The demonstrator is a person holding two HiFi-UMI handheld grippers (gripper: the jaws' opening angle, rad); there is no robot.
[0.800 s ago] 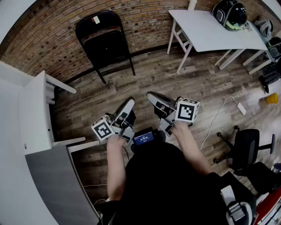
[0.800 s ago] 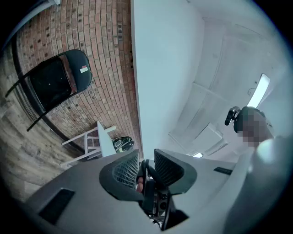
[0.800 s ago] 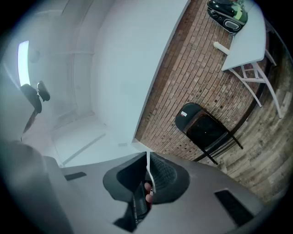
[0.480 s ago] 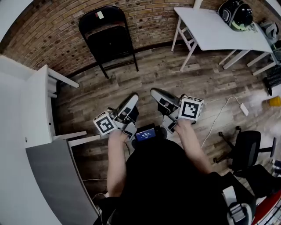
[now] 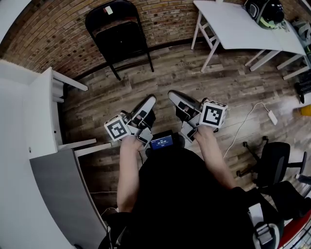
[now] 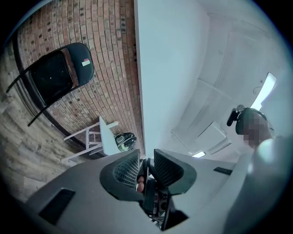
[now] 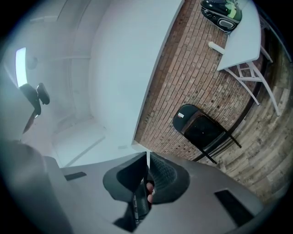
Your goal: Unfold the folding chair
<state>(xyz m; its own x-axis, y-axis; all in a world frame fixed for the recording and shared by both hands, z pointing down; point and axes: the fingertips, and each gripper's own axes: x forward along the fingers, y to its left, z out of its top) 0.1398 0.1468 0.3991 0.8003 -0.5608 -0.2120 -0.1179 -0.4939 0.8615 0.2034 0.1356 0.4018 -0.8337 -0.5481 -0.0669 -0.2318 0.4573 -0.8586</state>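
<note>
The black folding chair (image 5: 119,36) stands folded flat against the brick wall, far ahead of both grippers. It also shows in the left gripper view (image 6: 55,77) and the right gripper view (image 7: 203,130). My left gripper (image 5: 149,101) is held close in front of the person's body and points toward the chair. Its jaws stand slightly apart with nothing between them (image 6: 146,160). My right gripper (image 5: 173,95) is beside it, with its jaws shut and empty (image 7: 147,160). Neither gripper touches the chair.
A white table (image 5: 243,29) with a dark helmet-like thing (image 5: 265,12) stands at the back right. A white desk (image 5: 39,116) and a grey top (image 5: 58,194) are on the left. An office chair (image 5: 272,163) and a cable with its adapter (image 5: 272,116) are on the right.
Both grippers have drifted a little up the head view, toward the chair. The whole view has shifted slightly. The jaws look the same as before.
</note>
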